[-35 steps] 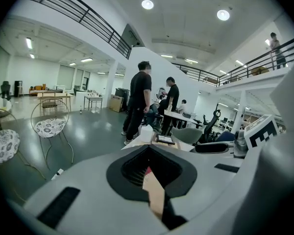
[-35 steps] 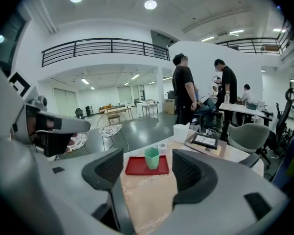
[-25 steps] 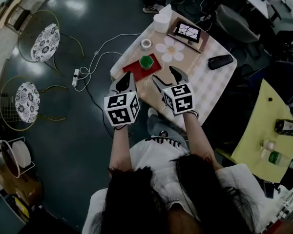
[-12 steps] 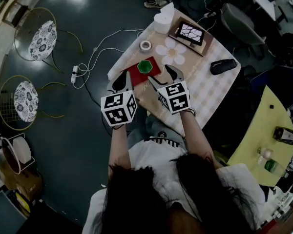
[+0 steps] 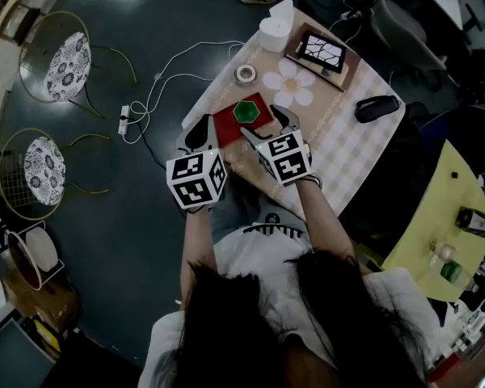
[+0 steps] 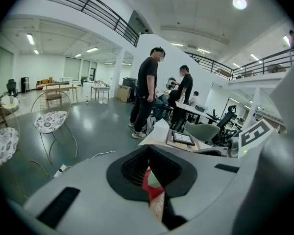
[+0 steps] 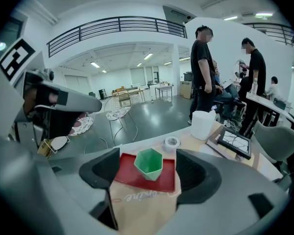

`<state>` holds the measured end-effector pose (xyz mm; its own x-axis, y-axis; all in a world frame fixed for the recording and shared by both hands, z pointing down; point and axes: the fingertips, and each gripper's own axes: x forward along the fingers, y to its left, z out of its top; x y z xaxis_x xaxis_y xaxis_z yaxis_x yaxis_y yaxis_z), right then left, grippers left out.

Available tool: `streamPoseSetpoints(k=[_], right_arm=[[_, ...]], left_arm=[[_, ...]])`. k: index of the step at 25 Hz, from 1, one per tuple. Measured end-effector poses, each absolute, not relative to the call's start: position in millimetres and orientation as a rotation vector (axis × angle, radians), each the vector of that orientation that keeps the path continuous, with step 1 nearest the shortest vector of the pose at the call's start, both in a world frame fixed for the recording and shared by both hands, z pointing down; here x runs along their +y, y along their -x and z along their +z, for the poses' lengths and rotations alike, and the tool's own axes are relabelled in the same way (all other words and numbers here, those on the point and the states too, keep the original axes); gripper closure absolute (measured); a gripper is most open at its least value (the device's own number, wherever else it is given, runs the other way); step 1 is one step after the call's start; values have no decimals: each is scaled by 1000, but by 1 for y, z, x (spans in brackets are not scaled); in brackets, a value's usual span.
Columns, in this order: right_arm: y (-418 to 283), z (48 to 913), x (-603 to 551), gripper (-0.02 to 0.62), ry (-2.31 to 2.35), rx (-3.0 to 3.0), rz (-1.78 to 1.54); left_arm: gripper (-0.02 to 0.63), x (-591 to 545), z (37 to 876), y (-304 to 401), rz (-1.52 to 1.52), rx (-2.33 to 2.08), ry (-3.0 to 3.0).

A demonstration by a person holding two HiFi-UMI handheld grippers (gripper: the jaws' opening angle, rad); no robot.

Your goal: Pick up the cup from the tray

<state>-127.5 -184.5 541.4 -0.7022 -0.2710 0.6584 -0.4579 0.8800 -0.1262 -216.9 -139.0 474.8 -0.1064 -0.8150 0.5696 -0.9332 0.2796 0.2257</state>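
Observation:
A green faceted cup (image 5: 246, 111) stands upright on a small red tray (image 5: 229, 126) near the table's front-left corner. My right gripper (image 5: 268, 125) hovers just before the tray, its jaws wide and still opening. In the right gripper view the cup (image 7: 149, 164) and tray (image 7: 125, 173) sit ahead, framed by the two black pads (image 7: 102, 169), which do not touch the cup. My left gripper (image 5: 200, 129) hangs at the table's left edge beside the tray. In its own view the left gripper (image 6: 148, 153) has its pads together, with a sliver of red tray (image 6: 151, 185) behind.
Behind the tray lie a tape roll (image 5: 245, 73), a white paper roll (image 5: 274, 33), a flower-shaped mat (image 5: 290, 83), a framed picture (image 5: 322, 49) and a black case (image 5: 378, 107). Wire chairs (image 5: 69, 63) and a cable (image 5: 158, 95) occupy the floor on the left. Two people stand beyond the table.
Both grippers have moved forward toward the tray. The right gripper's jaws now stand close on either side of the tray's near end and look slightly wider.

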Motion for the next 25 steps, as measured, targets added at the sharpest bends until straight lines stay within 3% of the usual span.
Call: streamPoseSetpoints(k=[25], right_arm=[[169, 634, -200, 239, -520, -2095, 340]], left_arm=[[597, -198, 520, 243, 303, -1760, -1637]])
